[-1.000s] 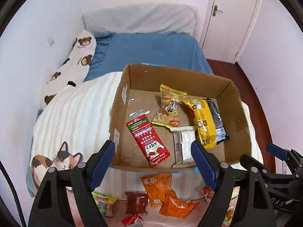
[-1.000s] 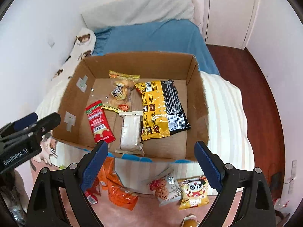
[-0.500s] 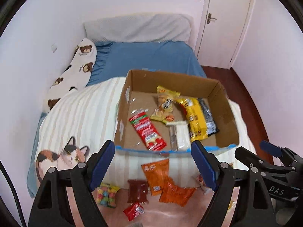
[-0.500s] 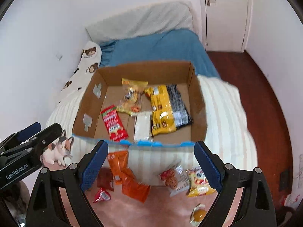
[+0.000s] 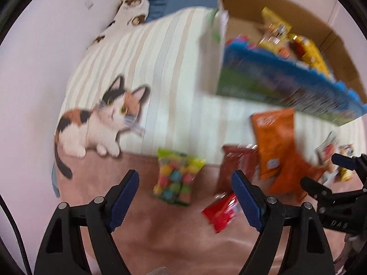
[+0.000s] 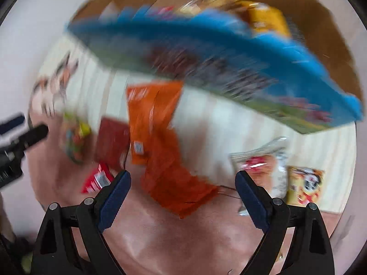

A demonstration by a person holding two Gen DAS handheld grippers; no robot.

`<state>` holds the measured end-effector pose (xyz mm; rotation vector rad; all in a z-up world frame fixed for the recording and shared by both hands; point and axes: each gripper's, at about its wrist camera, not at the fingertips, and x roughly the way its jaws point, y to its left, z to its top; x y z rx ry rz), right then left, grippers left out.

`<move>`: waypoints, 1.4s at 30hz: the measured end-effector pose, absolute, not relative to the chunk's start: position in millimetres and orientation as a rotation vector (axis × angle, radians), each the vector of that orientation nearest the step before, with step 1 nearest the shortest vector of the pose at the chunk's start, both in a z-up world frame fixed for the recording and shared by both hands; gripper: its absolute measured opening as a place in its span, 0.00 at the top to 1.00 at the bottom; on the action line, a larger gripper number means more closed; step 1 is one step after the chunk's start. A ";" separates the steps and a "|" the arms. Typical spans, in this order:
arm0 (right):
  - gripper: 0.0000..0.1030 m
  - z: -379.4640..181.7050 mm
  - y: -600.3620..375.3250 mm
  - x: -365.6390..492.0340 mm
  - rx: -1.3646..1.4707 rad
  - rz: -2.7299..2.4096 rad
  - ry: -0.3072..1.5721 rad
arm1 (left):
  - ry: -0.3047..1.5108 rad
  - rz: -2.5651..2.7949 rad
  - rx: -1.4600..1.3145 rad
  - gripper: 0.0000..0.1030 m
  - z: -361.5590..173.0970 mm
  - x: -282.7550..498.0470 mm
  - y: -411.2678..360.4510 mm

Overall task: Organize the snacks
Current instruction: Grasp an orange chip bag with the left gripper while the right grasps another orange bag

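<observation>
Lying on the pink blanket (image 5: pixel 160 240) just ahead of the left gripper (image 5: pixel 184 197), the bag of coloured candy balls (image 5: pixel 177 177) sat between that gripper's spread, empty blue pads, slightly nearer the left one, its long axis running near to far, roughly in line with the fingers. It looked like a small clear pouch with a yellow-green top edge, packed with round sweets in pink, blue, green and orange, soft and lumpy rather than flat. To its right lay a dark red-brown packet (image 5: pixel 238 167) and, nearer, a bright red sachet (image 5: pixel 223 210) partly behind the right pad. Further right, two orange packets (image 6: pixel 160 142) overlapped each other; in the right wrist view these lay between and just beyond the right gripper (image 6: pixel 183 192), which also stood wide open with nothing in it, so the right hand was nearer to them and the left hand nearer to the candy. A clear cookie pack (image 6: pixel 263 167) and a yellow panda-print packet (image 6: pixel 305 185) lay off to the right. On the far side stood the cardboard box (image 5: pixel 339 52) with its blue-edged printed front, already holding several snacks, on the striped cat-print bedding (image 5: pixel 110 114); motion blur smeared much of both views.
</observation>
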<state>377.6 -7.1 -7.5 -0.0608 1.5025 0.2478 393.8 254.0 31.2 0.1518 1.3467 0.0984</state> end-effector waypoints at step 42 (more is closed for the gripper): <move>0.27 -87.0 -130.8 302.1 0.606 -0.103 1.588 | 1.555 -0.129 -0.073 0.47 -55.8 429.3 147.2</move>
